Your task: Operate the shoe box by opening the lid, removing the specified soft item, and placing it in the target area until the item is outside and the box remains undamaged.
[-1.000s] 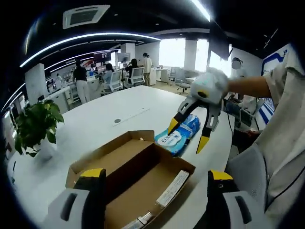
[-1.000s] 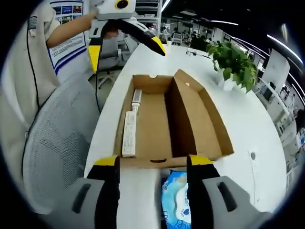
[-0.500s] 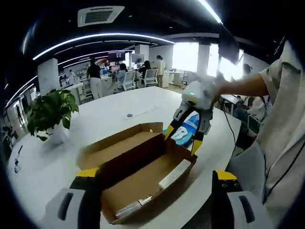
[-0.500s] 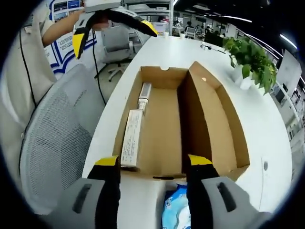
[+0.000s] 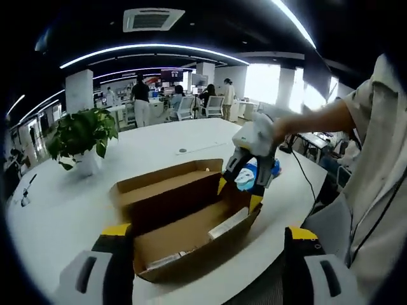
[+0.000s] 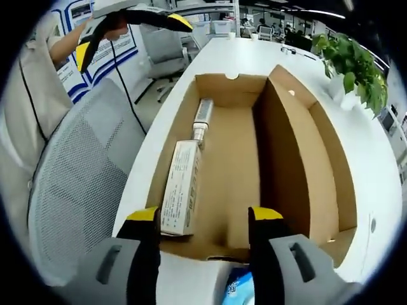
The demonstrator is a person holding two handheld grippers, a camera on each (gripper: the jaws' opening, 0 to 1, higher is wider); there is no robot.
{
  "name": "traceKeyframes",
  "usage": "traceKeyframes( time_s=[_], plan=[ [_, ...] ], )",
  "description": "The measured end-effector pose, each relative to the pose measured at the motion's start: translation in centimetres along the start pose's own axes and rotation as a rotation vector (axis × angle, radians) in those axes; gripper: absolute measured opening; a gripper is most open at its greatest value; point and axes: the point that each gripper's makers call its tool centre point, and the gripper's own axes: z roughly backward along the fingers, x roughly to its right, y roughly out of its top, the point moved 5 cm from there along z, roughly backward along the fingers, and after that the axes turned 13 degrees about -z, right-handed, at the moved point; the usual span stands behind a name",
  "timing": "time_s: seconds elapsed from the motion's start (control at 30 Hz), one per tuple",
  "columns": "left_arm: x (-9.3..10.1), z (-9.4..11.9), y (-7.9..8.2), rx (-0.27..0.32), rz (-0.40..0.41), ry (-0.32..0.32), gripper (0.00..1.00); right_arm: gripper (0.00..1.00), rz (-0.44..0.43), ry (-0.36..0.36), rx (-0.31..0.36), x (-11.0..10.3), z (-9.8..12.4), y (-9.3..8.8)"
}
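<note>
Closer to the shoe box (image 6: pixel 254 159) now, our right gripper (image 5: pixel 245 184) hangs at its end wall.
We keep both jaw pairs spread, pinching nothing; the left gripper (image 6: pixel 127 28) hovers apart. Blue wipes pack (image 5: pixel 249 175) lies on the table (image 5: pixel 57 216) just outside the box; its print is unreadable. Inside, 1 labelled carton (image 6: pixel 180 187), text illegible.

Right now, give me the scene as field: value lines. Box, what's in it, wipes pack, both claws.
box: shoe box, cardboard, lid open, on white table
box contents: long white carton and a tube along one wall
wipes pack: blue pack outside the box, at its end
right claw: jaws apart, over box end beside the pack
left claw: jaws apart, raised above the far end of the box
nearby: potted plant, mesh chair
</note>
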Motion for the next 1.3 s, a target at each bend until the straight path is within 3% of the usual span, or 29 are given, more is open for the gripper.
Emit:
traceKeyframes(
  time_s=[0.17,0.7,0.87,1.3],
  plan=[
    [0.1,0.0,-0.6,-0.010,0.021,0.007,1.00,0.52,-0.004,0.018,-0.019,0.0,-0.9,-0.2],
    [0.4,0.1,-1.9,-0.045,0.041,-0.001,1.00,0.53,0.017,-0.018,-0.016,1.0,-0.1,-0.2],
    [0.5,0.1,-2.0,-0.048,0.036,0.001,0.99,0.44,0.022,-0.022,-0.010,0.9,0.4,-0.3],
    [1.0,0.6,-1.7,-0.030,0.001,0.018,1.00,0.40,-0.005,0.007,0.018,-0.7,-1.1,0.5]
  ],
)
